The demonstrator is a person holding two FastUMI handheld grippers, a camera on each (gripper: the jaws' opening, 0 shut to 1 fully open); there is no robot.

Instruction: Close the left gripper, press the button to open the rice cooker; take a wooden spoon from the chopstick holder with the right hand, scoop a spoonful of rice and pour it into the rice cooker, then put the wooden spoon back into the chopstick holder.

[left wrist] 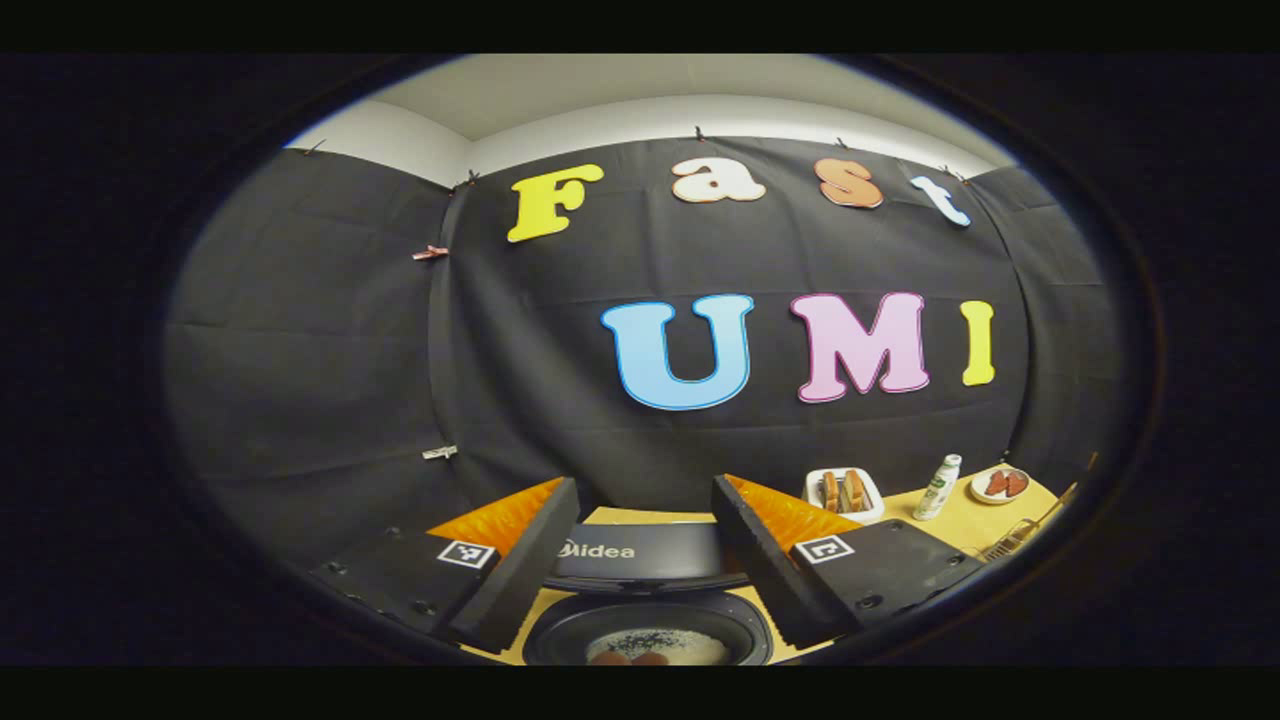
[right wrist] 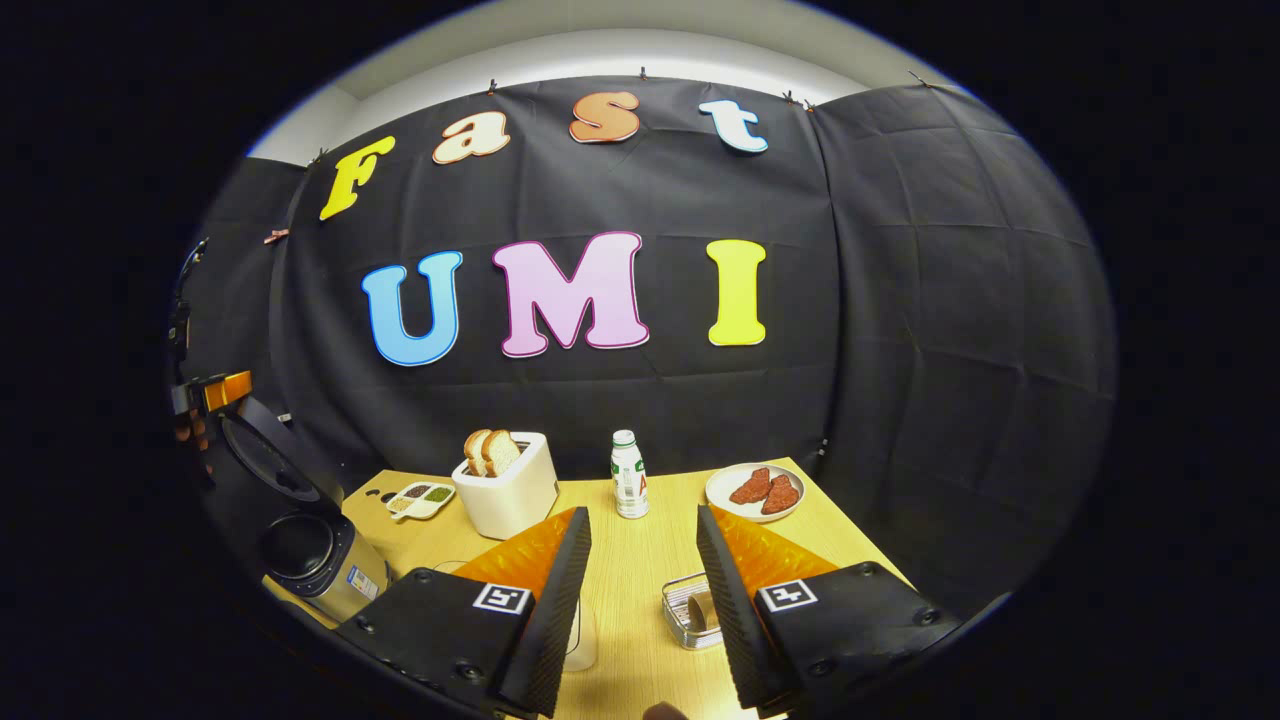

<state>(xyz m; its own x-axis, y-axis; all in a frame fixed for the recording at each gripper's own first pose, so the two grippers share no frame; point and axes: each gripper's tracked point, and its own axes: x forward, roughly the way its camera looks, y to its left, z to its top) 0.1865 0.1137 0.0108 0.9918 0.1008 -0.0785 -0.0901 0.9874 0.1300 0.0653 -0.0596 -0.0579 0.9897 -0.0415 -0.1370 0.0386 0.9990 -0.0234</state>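
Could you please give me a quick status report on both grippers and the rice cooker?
Left gripper open, above the open silver rice cooker. Right gripper open, empty, over the metal wire chopstick holder. Nothing blocking.

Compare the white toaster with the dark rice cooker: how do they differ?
The white toaster is box-shaped with two bread slices standing in its slots; the dark rice cooker is round, its lid raised. The toaster stands mid-table, the cooker at the table's left edge. Both stand on the wooden table.

The left gripper view sits low and close above the open cooker (left wrist: 648, 640), facing the wall. The right gripper view looks along the tabletop (right wrist: 640, 590) from farther back. Both share the toaster (right wrist: 507, 485), bottle (right wrist: 628, 475) and plate (right wrist: 754, 492).
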